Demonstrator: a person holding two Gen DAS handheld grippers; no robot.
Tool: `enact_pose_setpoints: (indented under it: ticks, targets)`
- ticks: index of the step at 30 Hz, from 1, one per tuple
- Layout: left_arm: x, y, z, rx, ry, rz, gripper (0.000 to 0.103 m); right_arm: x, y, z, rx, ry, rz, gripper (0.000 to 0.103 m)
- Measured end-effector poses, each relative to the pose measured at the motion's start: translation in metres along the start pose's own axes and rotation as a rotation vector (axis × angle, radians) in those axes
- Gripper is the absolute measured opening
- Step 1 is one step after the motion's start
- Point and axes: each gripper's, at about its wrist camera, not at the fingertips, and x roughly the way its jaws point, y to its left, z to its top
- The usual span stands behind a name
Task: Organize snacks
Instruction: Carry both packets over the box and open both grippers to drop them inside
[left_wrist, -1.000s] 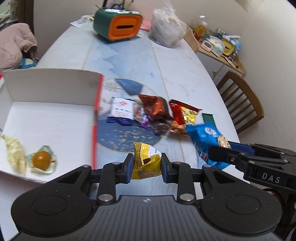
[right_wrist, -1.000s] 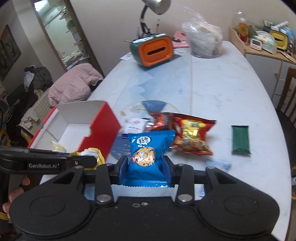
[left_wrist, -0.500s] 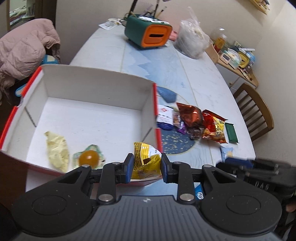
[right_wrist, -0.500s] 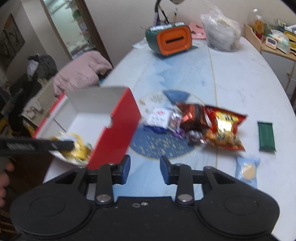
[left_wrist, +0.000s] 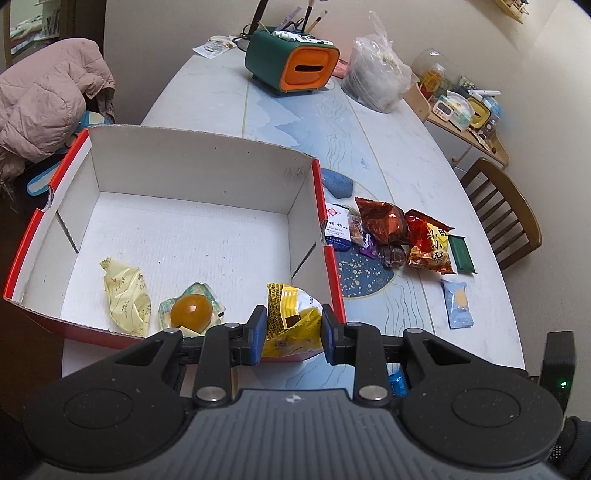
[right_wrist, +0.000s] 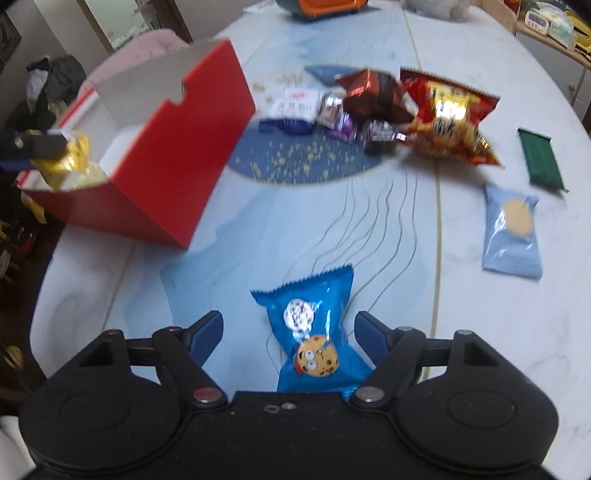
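Note:
My left gripper (left_wrist: 290, 332) is shut on a yellow snack packet (left_wrist: 291, 321) and holds it over the near right corner of the red-and-white box (left_wrist: 317, 206). The box holds a pale yellow packet (left_wrist: 127, 295) and a round orange sweet in clear wrap (left_wrist: 191, 313). My right gripper (right_wrist: 288, 332) is open, with a blue cookie packet (right_wrist: 314, 332) lying on the table between its fingers. The box (right_wrist: 177, 147) stands to its far left, with the left gripper and yellow packet (right_wrist: 62, 158) over it.
Loose snacks lie right of the box: a white carton (left_wrist: 338, 229), a brown bag (left_wrist: 382, 221), a red chip bag (left_wrist: 430, 243), a green bar (left_wrist: 461, 254) and a light blue packet (left_wrist: 458, 304). A green-orange tissue holder (left_wrist: 291, 62), a plastic bag (left_wrist: 376, 77) and a wooden chair (left_wrist: 506, 210) stand farther off.
My left gripper carried the yellow packet leftwards, over the box corner. My right gripper opened and the blue cookie packet left its grip; it now lies on the table between the fingers.

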Motion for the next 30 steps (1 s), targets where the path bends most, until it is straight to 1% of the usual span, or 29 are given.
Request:
enact_pose_setpoints:
  ticks: [3,6,10,13,16,20,26,30]
  targets:
    - [0.001,0.002,-0.002,0.004,0.005,-0.002,0.029,0.007,0.005,-0.003,-0.028,0.011,-0.022,0.073]
    - [0.002,0.005,-0.004,0.001,0.012,-0.004,0.029,0.011,0.009,-0.003,-0.067,0.016,-0.059,0.066]
    - [0.001,0.008,-0.004,0.002,0.009,-0.011,0.029,0.015,0.010,-0.003,-0.083,0.022,-0.093,0.045]
    - [0.000,0.011,-0.005,-0.003,0.008,-0.015,0.029,0.013,0.011,-0.002,-0.083,0.019,-0.100,0.040]
    - [-0.002,0.013,-0.004,-0.003,0.002,-0.016,0.029,0.007,0.014,0.001,-0.072,0.007,-0.101,0.039]
    - [-0.008,0.016,-0.001,-0.008,-0.014,-0.020,0.029,-0.011,0.020,0.014,-0.057,-0.041,-0.072,0.039]
    - [-0.018,0.023,0.009,-0.015,-0.048,-0.013,0.029,-0.041,0.041,0.048,-0.062,-0.132,-0.014,0.039]
    - [-0.023,0.032,0.018,-0.022,-0.068,0.005,0.029,-0.051,0.058,0.074,-0.084,-0.177,0.028,0.039]
